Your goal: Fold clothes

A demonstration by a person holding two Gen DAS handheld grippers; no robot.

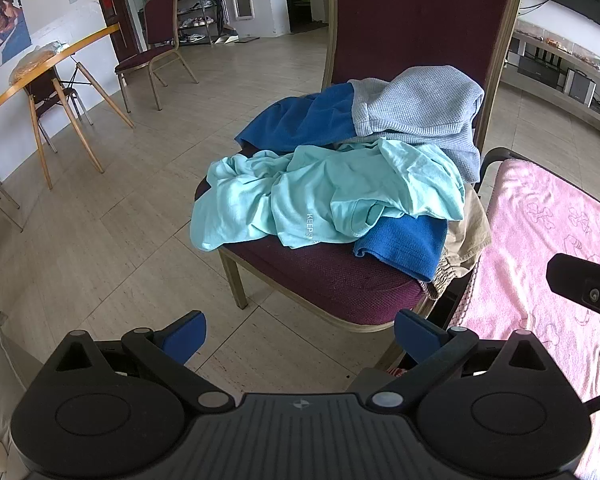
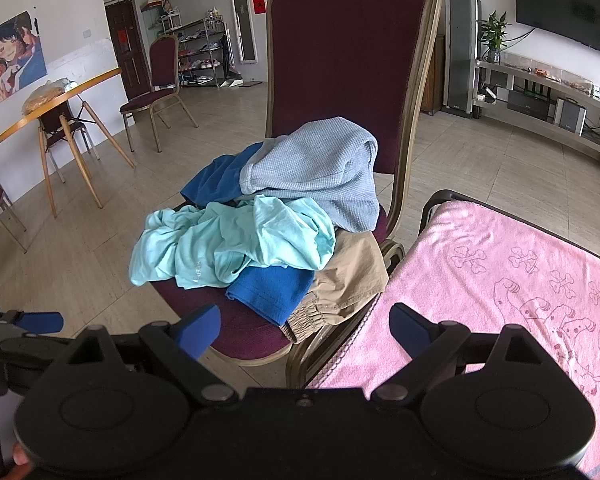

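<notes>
Maroon upholstery carries the whole job: a heap of unfolded clothes sits on the seat of the chair (image 1: pixel 332 276), ahead of both our tools. On top lies a mint T-shirt (image 1: pixel 320 196), crumpled, its long axis running left to right across the seat, one end drooping over the left edge. A grey waffle top (image 1: pixel 416 108) is bunched at the far side against the backrest, a blue garment (image 1: pixel 400 244) shows at the near right and again at the far left, and beige trousers (image 2: pixel 348 276) with an elastic cuff hang off the near right corner.

Our left gripper (image 1: pixel 300 334) has its fingers spread wide and empty; our right gripper (image 2: pixel 304 326) is likewise spread with nothing between the fingers. Neither touches any cloth. The pile lies forward and above both in the views. From the left one the shirt sits nearly straight ahead, so we judge that hand the nearer for a first grasp, while the right one points at the gap between the chair and the pink towel (image 2: pixel 500 280) spread to the right, probably our folding surface.

Small white lettering on the shirt begins "KEEP"; the rest is lost in a fold. We read no brand.
</notes>
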